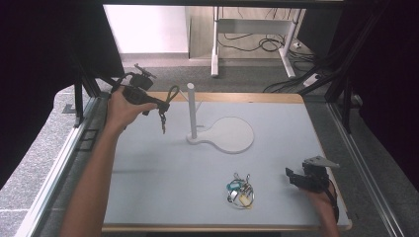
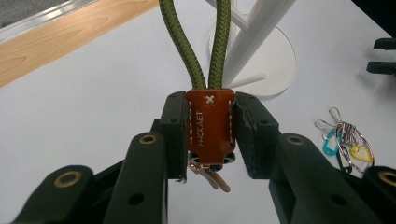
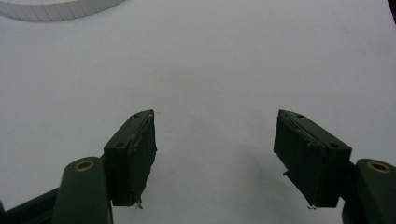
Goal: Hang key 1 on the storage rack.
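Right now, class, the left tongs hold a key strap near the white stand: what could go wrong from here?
1. The left tongs pinch only the strap's brown tab, so it might slip.
2. The green loop could miss the stand's pegs.
3. The dangling keys could knock the post.

High view looks down from above; 2 claw views sit close, sharing the white stand.

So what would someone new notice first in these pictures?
Most striking is the green cord loop with its brown leather tab, clamped in the left claw and held in the air at the table's far left. Next comes the white peg stand at the middle of the far side, then the bunch of keys near the front, beside the open right claw.
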Demonstrator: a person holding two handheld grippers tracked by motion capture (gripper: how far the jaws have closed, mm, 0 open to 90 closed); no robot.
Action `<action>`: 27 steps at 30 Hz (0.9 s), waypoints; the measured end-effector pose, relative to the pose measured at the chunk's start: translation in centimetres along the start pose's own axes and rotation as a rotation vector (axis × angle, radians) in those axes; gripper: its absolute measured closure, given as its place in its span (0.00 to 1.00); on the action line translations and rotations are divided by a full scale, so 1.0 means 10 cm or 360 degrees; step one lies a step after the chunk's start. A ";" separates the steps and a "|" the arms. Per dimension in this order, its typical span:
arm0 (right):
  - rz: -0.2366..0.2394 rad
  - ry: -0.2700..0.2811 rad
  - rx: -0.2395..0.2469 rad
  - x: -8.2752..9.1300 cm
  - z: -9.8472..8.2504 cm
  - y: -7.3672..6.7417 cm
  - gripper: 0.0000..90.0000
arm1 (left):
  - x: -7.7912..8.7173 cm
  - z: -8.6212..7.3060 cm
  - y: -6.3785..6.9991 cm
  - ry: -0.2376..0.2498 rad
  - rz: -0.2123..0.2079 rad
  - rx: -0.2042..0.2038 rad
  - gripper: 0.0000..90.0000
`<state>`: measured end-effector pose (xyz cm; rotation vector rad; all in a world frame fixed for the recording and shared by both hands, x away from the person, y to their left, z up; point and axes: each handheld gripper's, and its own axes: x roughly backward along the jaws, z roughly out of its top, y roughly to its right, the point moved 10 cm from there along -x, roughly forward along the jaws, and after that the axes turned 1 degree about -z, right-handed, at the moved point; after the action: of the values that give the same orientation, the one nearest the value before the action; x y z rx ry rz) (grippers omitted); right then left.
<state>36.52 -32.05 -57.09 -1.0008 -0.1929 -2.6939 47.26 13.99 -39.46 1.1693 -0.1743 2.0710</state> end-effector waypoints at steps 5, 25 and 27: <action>-0.0004 0.0001 0.0000 0.00 0.00 0.01 0.33 | -0.06 0.04 0.01 -0.0010 -0.0025 -0.0002 0.74; -0.0007 0.0003 0.0005 -0.01 -0.01 0.01 0.33 | -0.24 0.02 0.07 -0.0071 -0.0062 -0.0023 0.74; -0.0005 0.0002 0.0002 -0.01 -0.01 0.01 0.33 | -0.28 0.00 0.08 -0.0077 -0.0073 -0.0024 0.74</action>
<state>36.60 -32.18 -57.25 -0.9995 -0.1958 -2.6970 47.67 11.92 -41.51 1.2040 -0.1839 1.9996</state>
